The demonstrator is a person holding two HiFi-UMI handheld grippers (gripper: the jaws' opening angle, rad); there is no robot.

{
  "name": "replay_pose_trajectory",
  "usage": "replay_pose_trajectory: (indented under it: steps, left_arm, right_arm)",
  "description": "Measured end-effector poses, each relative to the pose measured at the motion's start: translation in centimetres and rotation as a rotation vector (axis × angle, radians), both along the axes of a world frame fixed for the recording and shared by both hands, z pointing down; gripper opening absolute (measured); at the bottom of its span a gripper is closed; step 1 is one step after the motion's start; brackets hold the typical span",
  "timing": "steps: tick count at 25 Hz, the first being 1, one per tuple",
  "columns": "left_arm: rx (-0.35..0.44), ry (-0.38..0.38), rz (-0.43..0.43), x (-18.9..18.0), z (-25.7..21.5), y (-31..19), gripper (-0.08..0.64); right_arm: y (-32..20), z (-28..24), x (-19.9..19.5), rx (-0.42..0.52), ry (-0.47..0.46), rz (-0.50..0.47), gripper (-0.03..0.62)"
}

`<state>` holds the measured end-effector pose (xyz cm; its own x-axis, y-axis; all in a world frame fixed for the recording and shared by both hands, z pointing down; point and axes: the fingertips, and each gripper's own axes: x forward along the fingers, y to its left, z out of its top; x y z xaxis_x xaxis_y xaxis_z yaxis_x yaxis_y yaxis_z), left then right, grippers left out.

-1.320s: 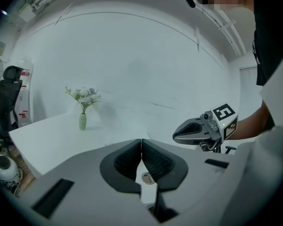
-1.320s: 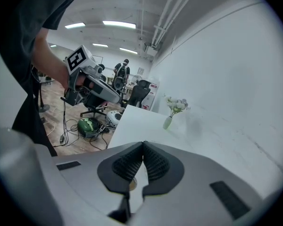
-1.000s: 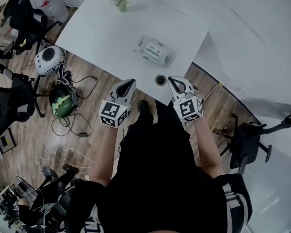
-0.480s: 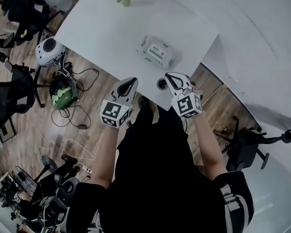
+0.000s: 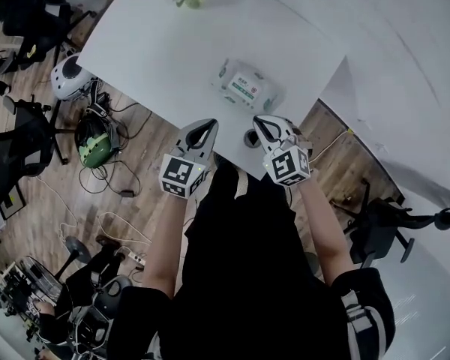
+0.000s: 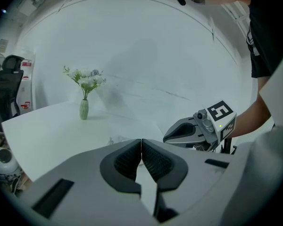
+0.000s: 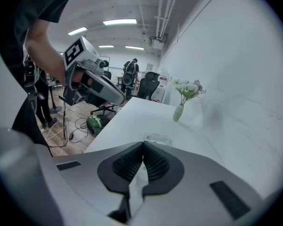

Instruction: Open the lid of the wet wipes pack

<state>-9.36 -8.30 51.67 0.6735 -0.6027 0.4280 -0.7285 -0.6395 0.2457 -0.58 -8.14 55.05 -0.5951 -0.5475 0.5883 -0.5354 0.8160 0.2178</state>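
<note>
Approach: wet wipes pack (image 5: 247, 85) flat on table (image 5: 157, 43), near and ahead of both grippers, untouched. Left gripper (image 5: 201, 130) and right gripper (image 5: 264, 128) both closed, empty. Suggest opening right, pinning pack with left, then catching lid edge (too small to place yet).

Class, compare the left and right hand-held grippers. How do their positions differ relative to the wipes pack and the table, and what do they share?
The right hand-held gripper sits nearer the pack than the left hand-held gripper does. In the head view, the right's tips lie over the table, while the left's are only at its near edge. Both are shut, empty and short of the pack.
</note>
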Motion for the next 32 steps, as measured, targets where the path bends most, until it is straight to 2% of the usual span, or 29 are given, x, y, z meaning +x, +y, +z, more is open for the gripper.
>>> replay_pose_trajectory:
  steps: [9, 20, 32]
  left_arm:
    - [-0.029, 0.010, 0.031, 1.5, 2.0, -2.5, 0.025]
    - [-0.057, -0.005, 0.074, 2.9, 5.0, -4.4, 0.023]
    - [-0.084, -0.012, 0.063, 3.5, 8.0, -6.2, 0.025]
  right_arm:
    - [-2.7, 1.7, -1.3, -0.011, 0.011, -0.023, 0.017]
    - [-4.8, 4.1, -1.2, -0.042, 0.019, -0.001, 0.017]
    - [-6.3, 6.6, -1.6, -0.065, 0.030, 0.016, 0.018]
